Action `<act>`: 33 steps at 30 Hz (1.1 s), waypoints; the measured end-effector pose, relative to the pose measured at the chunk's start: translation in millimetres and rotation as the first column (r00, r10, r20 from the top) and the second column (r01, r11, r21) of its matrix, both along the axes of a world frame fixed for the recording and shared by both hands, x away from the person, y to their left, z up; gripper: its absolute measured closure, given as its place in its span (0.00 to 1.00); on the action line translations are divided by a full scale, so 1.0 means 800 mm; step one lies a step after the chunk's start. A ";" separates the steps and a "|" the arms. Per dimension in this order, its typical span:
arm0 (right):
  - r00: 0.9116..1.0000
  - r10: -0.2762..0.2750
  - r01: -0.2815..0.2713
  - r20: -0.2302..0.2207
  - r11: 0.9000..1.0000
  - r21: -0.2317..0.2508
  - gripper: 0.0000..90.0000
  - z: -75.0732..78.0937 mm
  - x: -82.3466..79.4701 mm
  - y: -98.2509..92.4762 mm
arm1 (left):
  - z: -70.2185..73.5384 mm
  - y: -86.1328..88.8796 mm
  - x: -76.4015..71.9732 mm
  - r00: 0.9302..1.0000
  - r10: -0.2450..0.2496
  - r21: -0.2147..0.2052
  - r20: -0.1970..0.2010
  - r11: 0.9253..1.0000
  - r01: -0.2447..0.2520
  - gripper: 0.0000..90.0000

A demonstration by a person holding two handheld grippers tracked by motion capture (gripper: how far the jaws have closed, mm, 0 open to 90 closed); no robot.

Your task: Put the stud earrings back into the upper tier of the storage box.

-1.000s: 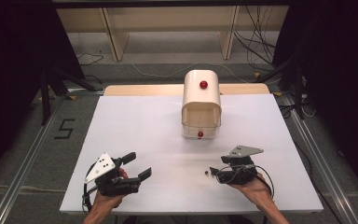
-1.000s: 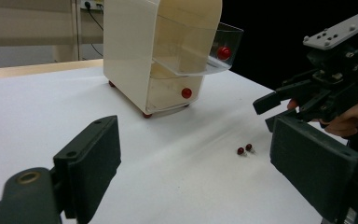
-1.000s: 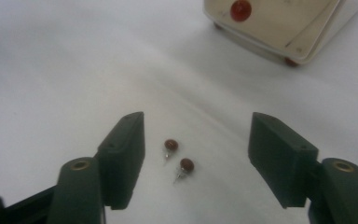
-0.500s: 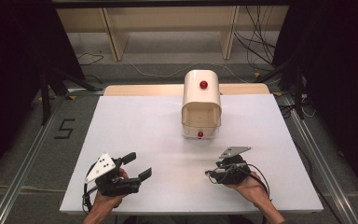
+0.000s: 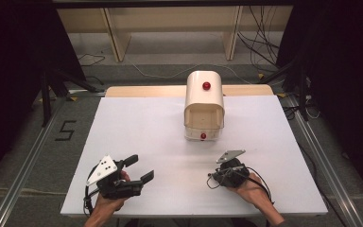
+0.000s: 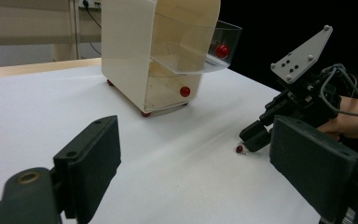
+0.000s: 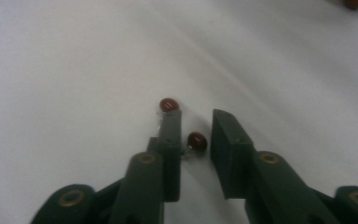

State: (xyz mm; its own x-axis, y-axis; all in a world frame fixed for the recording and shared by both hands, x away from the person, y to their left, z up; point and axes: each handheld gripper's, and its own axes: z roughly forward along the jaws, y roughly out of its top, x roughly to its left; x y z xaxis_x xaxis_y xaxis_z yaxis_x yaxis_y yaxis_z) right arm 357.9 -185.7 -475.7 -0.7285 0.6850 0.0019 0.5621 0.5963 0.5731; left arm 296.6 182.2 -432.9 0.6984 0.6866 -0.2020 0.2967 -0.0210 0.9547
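While the cream cabinet [image 5: 203, 106] stands at the back of the white tabletop [image 5: 137, 132], the right claw [image 7: 193, 126] sits low on the surface, jaws just closing around a small red bead [image 7: 197, 140] without pressing it yet; a second bead [image 7: 168, 104] lies just beyond. Lifting and placing remain, likely. Compared with a second ago, the right claw has dropped and narrowed. The left claw [image 5: 139, 169] rests wide open, empty.
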 end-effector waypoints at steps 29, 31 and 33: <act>0.992 -0.001 -0.024 0.129 0.982 0.190 0.88 0.062 -0.013 -0.007 | 0.000 0.003 0.000 1.000 0.022 0.003 0.003 1.000 -0.022 0.18; 0.990 0.005 -0.032 0.138 0.980 0.197 0.88 0.067 -0.014 -0.005 | 0.000 0.003 0.000 1.000 0.026 0.004 0.003 1.000 -0.026 0.18; 0.989 0.009 -0.039 0.144 0.978 0.204 0.88 0.072 -0.014 -0.004 | 0.000 0.003 0.000 1.000 0.027 0.004 0.004 1.000 -0.027 0.18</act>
State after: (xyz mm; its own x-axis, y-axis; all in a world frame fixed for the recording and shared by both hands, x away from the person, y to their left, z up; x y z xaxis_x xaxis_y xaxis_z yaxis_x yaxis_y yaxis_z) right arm 346.6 -188.9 -418.2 -0.7476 0.6631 0.0361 0.4532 0.4697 0.7576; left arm 296.3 184.8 -432.8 0.6806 0.7058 -0.1965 0.2936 -0.0171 0.9558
